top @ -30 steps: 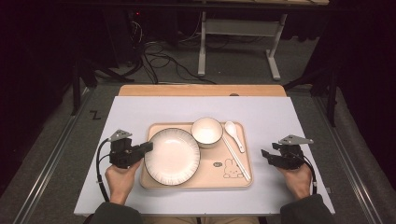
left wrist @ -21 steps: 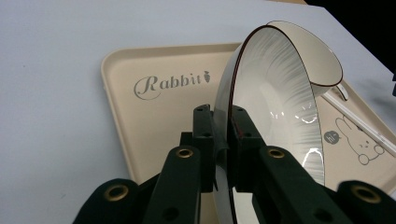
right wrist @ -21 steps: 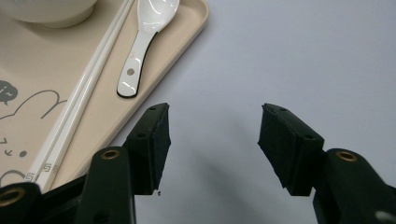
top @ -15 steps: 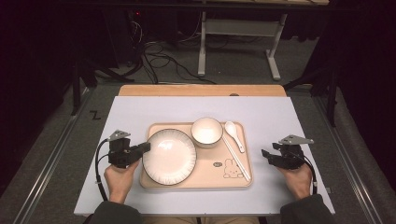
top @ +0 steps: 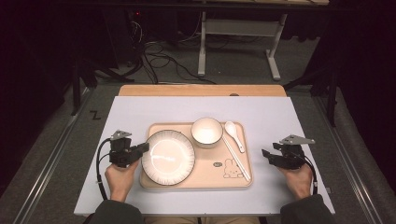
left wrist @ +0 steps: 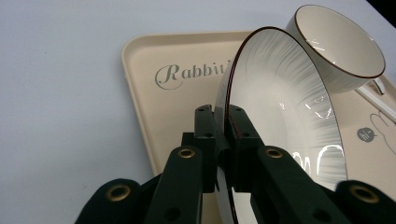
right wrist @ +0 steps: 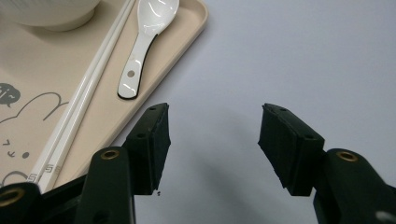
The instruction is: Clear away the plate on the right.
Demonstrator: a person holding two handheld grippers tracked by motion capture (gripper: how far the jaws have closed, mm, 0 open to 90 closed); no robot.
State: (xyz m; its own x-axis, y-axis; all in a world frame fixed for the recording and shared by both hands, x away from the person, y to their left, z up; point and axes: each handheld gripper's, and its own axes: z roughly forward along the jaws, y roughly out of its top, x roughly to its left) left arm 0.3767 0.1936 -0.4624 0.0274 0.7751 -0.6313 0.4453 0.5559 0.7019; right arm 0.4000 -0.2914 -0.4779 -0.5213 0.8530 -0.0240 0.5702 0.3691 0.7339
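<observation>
A white plate [top: 168,155] with a dark rim lies on the left part of the beige tray [top: 233,184], reaching the tray's left edge. My left gripper [top: 142,148] is shut on the plate's left rim. In the left gripper view the gripper [left wrist: 223,126] has its pads clamped on either side of the plate [left wrist: 285,107]. A white bowl [top: 206,130] stands at the tray's back, with a white spoon [top: 234,134] and white chopsticks [top: 236,156] to its right. My right gripper [top: 265,155] rests on the table right of the tray, open [right wrist: 212,140] and holding nothing.
The tray sits on a white board [top: 140,116] on a table with a wooden back edge [top: 201,90]. The tray's corner [right wrist: 196,18] with the spoon [right wrist: 144,42] and chopsticks [right wrist: 79,107] lies just left of my right jaws. Cables and a metal stand are on the floor behind.
The plate and my left gripper have shifted slightly to the left. The right gripper has stayed where it was.
</observation>
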